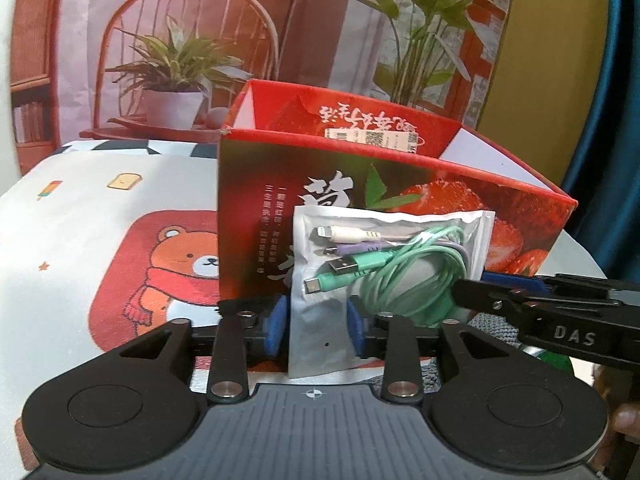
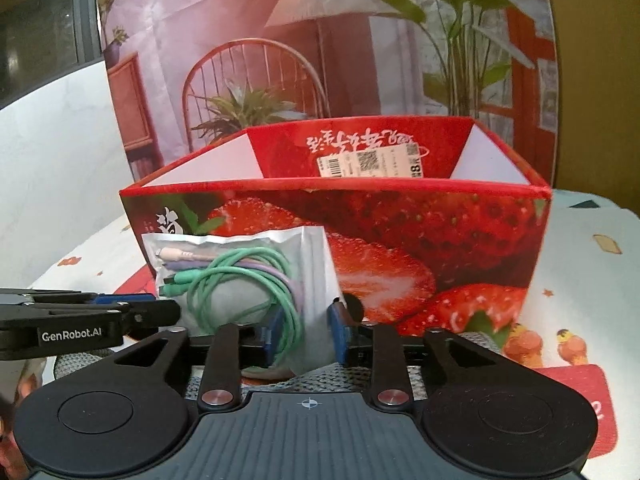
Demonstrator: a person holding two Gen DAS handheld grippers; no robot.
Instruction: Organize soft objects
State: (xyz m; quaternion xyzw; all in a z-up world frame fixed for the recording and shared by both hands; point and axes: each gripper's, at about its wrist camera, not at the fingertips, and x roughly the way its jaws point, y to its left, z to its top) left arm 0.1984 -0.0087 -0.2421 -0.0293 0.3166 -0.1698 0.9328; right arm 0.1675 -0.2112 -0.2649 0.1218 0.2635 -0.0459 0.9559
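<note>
A silvery clear-fronted bag (image 1: 404, 240) with coiled green, purple and white cables stands upright against the front of the red strawberry box (image 1: 400, 178). My left gripper (image 1: 318, 320) has its blue pads on either side of the bag's lower left part, slightly apart from it. My right gripper (image 2: 304, 328) straddles the bag's (image 2: 240, 268) lower right corner the same way, jaws parted. Each gripper shows in the other's view, from the side. A grey knitted cloth (image 2: 320, 380) lies under the bag.
The open-topped box (image 2: 360, 200) stands on a cartoon-print tablecloth (image 1: 100, 220) with a bear picture. A printed backdrop of a chair and plants hangs behind. Something green (image 1: 554, 358) peeks out beneath the right gripper's body.
</note>
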